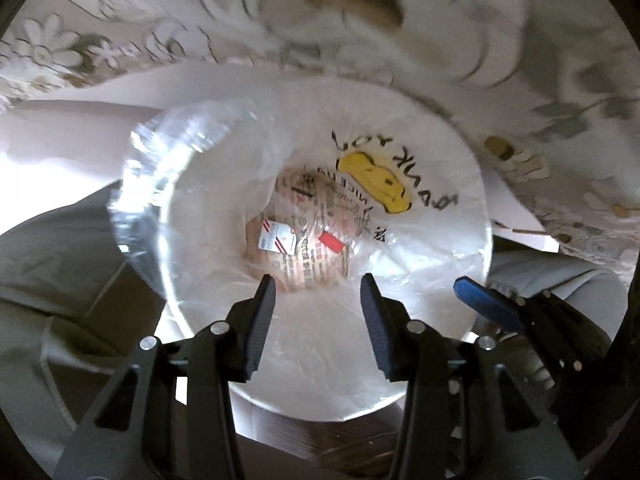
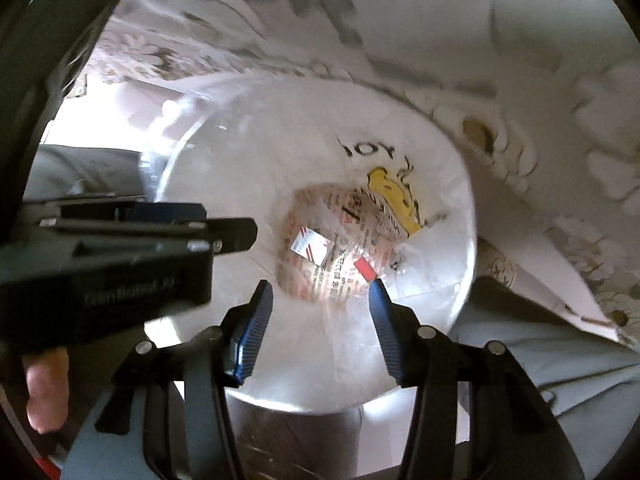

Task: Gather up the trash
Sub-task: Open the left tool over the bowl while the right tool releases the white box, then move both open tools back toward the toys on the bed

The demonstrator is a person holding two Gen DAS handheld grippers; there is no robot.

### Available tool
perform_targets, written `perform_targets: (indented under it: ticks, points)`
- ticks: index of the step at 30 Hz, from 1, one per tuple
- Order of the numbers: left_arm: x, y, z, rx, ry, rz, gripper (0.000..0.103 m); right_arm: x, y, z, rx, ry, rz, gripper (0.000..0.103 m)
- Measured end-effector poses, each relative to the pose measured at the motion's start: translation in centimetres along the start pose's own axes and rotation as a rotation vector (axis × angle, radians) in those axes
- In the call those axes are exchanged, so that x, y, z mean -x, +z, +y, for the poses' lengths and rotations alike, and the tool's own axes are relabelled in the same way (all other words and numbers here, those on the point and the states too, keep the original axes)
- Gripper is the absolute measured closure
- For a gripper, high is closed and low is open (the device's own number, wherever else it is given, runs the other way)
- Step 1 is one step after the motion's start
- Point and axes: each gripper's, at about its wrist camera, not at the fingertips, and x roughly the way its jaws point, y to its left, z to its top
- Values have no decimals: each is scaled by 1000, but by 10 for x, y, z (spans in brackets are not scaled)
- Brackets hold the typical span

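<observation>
Looking down into a white bin point(image 1: 440, 184) lined with a clear bag point(image 1: 160, 160), both the left gripper point(image 1: 318, 292) and right gripper point(image 2: 320, 300) hang spread and empty above its mouth, printed wrappers point(image 1: 300, 236) lying at the bottom beside a floral cloth point(image 1: 540, 60).
</observation>
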Motion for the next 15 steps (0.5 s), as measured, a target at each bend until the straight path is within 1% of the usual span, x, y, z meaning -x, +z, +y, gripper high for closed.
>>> perform_targets:
  ticks: [3,7,9,12,13,14,15]
  points:
    - [22,-4,3,-7,-1,-47,58,19,-4,9,49,-2,-41,51]
    - [51,-12,7,-25,-9,-85,58,46,-13,18,109,0,-75,51]
    - [72,-16,9,-39,-11,-113,58,62,-17,22,137,0,-93,51]
    - [105,-19,11,-64,6,-168,58,91,-23,28,174,11,-133,51]
    - [115,-21,10,-74,6,-182,56,99,-26,29,182,12,-148,50]
    - [128,-21,9,-88,11,-197,52,111,-26,30,193,10,-169,50]
    - [138,-21,7,-95,18,-217,51,119,-26,31,199,8,-182,50]
